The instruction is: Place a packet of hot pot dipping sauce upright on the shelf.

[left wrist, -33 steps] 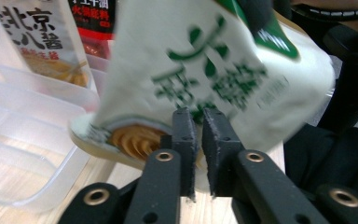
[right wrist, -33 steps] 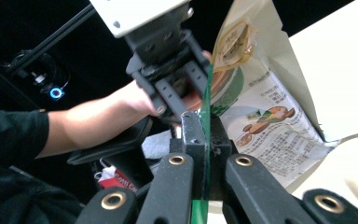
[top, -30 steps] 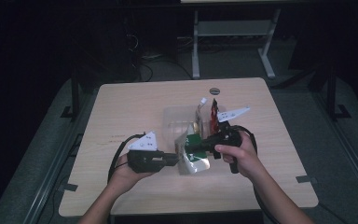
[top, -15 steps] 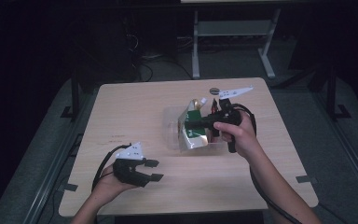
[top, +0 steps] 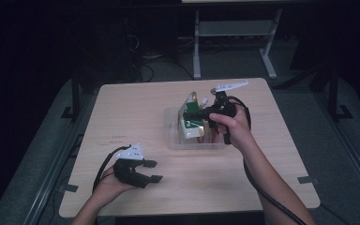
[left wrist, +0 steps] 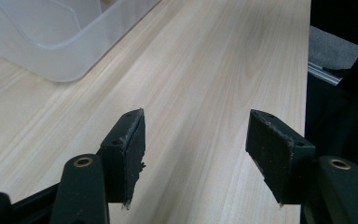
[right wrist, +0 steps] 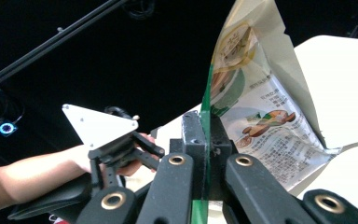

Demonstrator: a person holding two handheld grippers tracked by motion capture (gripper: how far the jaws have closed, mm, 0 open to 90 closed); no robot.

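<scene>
Room dark; pouch (right wrist: 256,112) bottom cut off, pinched in right hand-held gripper (right wrist: 205,135).

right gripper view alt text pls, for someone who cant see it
The right gripper has its two black jaws shut on the edge of a green and white printed snack bag. At lower left, a hand holds the left gripper.

left hand-held gripper (top: 151,171) jaws apart, right hand-held gripper (top: 201,114) jaws clamped, raised
</scene>
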